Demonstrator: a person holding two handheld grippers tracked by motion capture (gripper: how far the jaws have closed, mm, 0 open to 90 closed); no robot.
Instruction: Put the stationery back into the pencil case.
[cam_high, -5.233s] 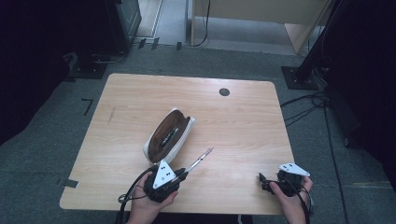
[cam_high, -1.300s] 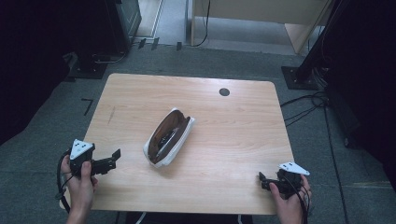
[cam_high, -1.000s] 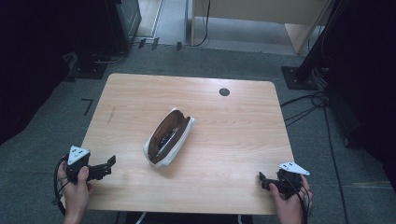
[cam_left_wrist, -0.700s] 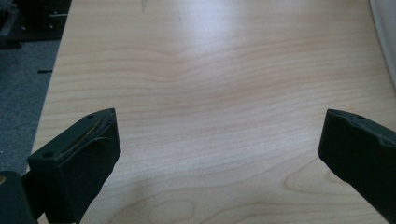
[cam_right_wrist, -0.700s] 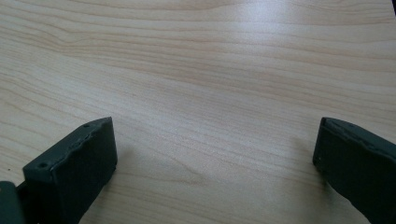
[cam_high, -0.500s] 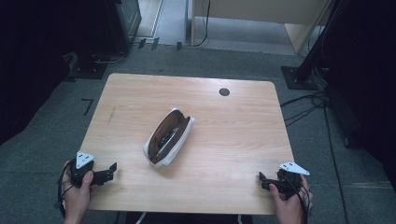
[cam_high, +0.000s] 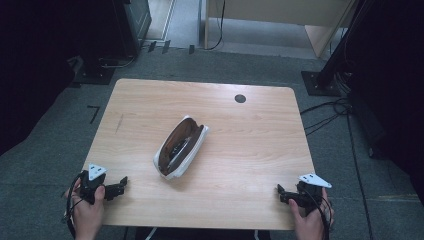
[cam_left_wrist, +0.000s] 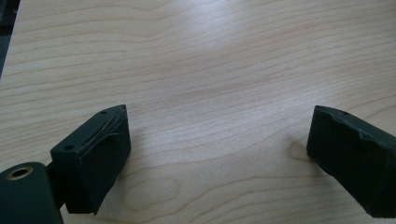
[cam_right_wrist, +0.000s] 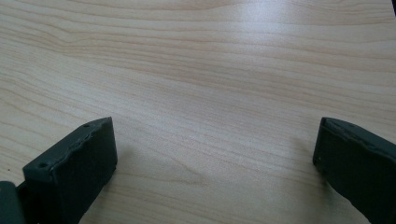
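The open pouch (cam_high: 180, 148) lies at the centre of the table (cam_high: 250, 135), long axis running near-left to far-right. The left gripper (cam_high: 120, 186) rests at the near-left corner, somewhat nearer the pouch than the right gripper (cam_high: 281, 193) at the near-right corner. Both sets of jaws stand wide apart, holding nothing, over bare wood.

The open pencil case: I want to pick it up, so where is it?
In the high view the white, brown-lined open pencil case lies diagonally mid-table, slightly left of centre, nearer the left claw than the right.
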